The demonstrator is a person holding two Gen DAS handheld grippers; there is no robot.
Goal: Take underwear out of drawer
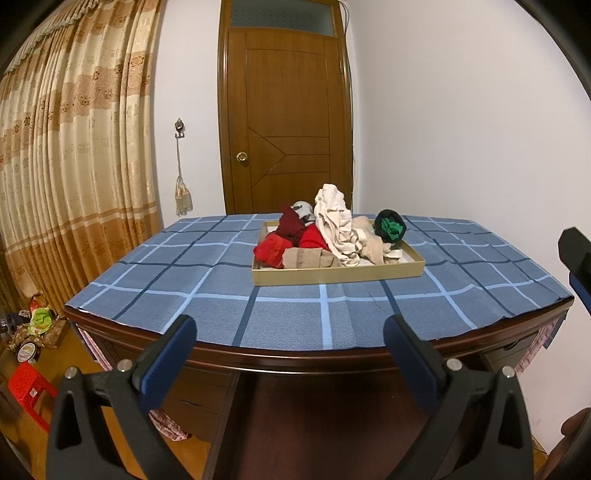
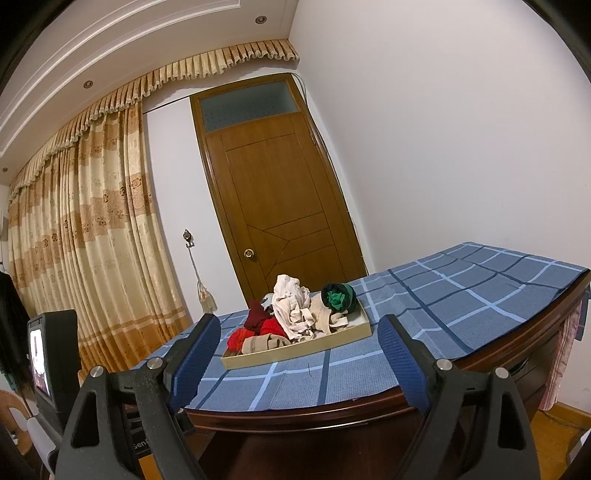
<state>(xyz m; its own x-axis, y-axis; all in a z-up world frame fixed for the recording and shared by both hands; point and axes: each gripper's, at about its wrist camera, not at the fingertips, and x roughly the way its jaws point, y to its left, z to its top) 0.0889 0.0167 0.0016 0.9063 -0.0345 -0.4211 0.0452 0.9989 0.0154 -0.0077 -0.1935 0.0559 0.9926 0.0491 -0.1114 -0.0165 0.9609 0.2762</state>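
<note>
Short of the worktop's (image 1: 207,310) near edge, the left tool (image 1: 290,354) and right tool (image 2: 299,354) hover spread wide, empty. Underwear (image 1: 332,229) fills the drawer (image 1: 338,275) mid-worktop. Only the left view shows floor clutter (image 1: 37,325); only the right, ceiling lights (image 2: 260,19).

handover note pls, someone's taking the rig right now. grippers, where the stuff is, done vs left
Left gripper: open, holding nothing, back at the near edge of the table.
Right gripper: open, holding nothing, also short of the table's near edge.
Shallow tan tray (the drawer) sits mid-table on the blue plaid cloth. Inside it, piled: red garments on the left, beige folded piece in front, cream garments in the middle, dark roll with green at the right.
Done: nothing out yet; no clothing lies on the cloth outside the tray.
Left: reach in, grasp the underwear, lift it out.
</note>
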